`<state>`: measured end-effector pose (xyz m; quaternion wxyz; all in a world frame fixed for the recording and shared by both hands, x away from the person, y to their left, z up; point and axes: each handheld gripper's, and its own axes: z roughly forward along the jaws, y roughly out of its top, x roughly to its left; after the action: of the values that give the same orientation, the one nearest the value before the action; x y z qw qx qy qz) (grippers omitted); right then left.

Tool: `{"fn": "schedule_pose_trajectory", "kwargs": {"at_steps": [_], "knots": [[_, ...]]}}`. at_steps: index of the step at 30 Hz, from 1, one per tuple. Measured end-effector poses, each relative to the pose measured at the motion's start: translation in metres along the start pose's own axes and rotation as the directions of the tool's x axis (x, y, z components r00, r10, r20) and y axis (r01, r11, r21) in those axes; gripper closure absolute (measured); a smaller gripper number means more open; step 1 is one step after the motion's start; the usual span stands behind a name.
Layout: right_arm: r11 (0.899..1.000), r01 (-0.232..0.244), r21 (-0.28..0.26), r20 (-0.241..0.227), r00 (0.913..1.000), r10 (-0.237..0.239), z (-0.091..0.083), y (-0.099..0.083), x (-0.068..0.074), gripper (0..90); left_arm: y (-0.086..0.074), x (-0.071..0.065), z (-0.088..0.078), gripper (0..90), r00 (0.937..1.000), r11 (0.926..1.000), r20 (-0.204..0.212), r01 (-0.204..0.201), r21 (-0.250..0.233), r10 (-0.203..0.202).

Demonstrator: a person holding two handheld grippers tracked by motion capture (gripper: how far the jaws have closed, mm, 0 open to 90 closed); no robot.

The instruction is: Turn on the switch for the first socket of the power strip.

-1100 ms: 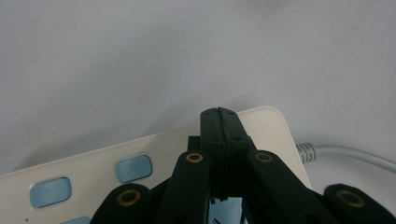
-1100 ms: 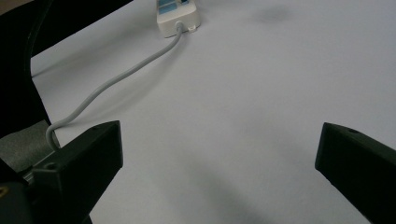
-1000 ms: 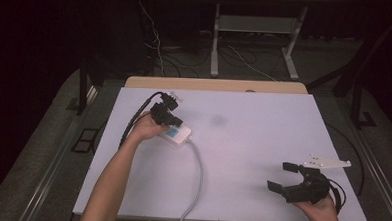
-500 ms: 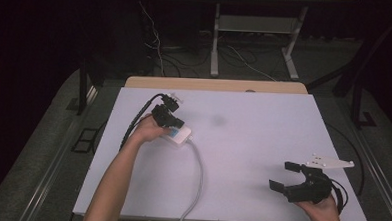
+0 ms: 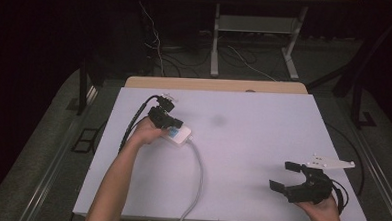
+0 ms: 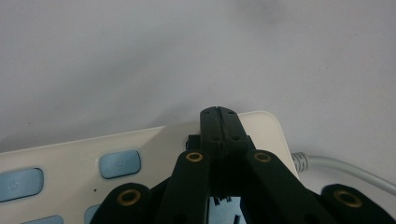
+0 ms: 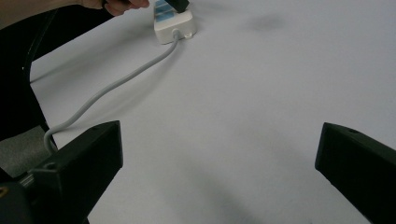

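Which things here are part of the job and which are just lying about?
In the job:
- power strip, white with blue buttons
- its cable
- left gripper, jaws shut, tips down on the strip

Just about:
- right gripper, jaws open over bare table
- wooden board at the far edge
- cords on the floor

The power strip (image 6: 140, 149) looks like smooth cream plastic with glossy blue buttons; its cable (image 5: 198, 175) has a grey rubbery sheath. The worktop (image 5: 262, 143) is matt white, and the fingers (image 6: 218, 126) matt black plastic.
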<state>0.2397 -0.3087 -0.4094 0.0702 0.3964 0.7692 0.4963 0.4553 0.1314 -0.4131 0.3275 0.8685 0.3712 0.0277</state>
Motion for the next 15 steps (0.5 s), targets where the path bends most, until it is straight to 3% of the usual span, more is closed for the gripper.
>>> {"fn": "schedule_pose_trajectory", "kwargs": {"at_steps": [4,8,15], "knots": [[1.000,-0.001,-0.003,0.001,1.0000,0.001,-0.0001,0.0000,-0.0001,0.4,0.0003,0.0008,0.0002,89.7,0.9999,0.9999,0.004,0.014,-0.002,-0.014],[1.000,-0.005,-0.005,0.002,1.0000,0.005,-0.0003,0.0000,-0.0016,0.4,0.0022,-0.0034,0.0017,89.7,0.9995,0.9999,-0.030,-0.009,-0.006,0.009],[1.000,-0.008,-0.008,0.005,1.0000,0.008,-0.0012,-0.0001,-0.0027,0.4,0.0029,-0.0052,0.0016,89.7,0.9991,1.0000,-0.043,-0.005,-0.001,0.005]]}}
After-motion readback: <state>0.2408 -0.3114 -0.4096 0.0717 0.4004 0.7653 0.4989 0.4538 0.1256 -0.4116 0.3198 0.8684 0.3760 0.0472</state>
